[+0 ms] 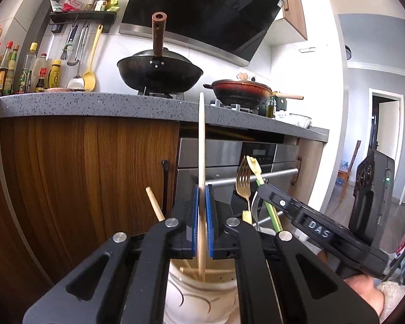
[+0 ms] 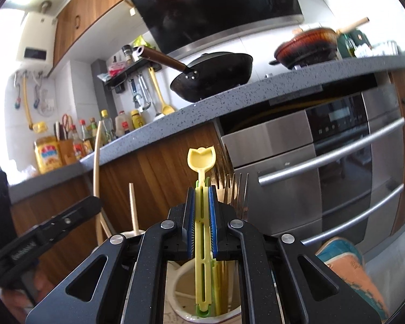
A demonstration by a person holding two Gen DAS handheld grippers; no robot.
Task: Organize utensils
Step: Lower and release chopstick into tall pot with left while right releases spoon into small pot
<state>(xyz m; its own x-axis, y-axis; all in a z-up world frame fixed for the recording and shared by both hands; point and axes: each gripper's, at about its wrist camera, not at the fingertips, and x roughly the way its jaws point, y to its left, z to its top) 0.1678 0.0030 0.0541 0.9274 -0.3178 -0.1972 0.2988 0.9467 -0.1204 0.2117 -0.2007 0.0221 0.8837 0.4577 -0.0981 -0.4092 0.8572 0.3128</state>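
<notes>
My left gripper point(image 1: 201, 189) is shut on a thin pale wooden utensil point(image 1: 201, 145) that stands upright, its lower end inside a white utensil holder point(image 1: 202, 294). A wooden stick point(image 1: 154, 203) leans in that holder. My right gripper point(image 2: 201, 189) is shut on a yellow and green plastic utensil point(image 2: 201, 159), its lower end inside a white cup point(image 2: 181, 280). Fork tines point(image 2: 240, 189) stand just right of it. In the left wrist view the right gripper point(image 1: 262, 186) shows beside a gold fork point(image 1: 243, 181).
A grey speckled counter point(image 1: 94, 105) runs above wooden cabinets point(image 1: 81, 175), with a black wok point(image 1: 159, 73) and a red pot point(image 1: 240, 89) on the stove. A steel oven point(image 2: 324, 162) with bar handles stands close ahead. Sauce bottles point(image 1: 10, 70) line the wall.
</notes>
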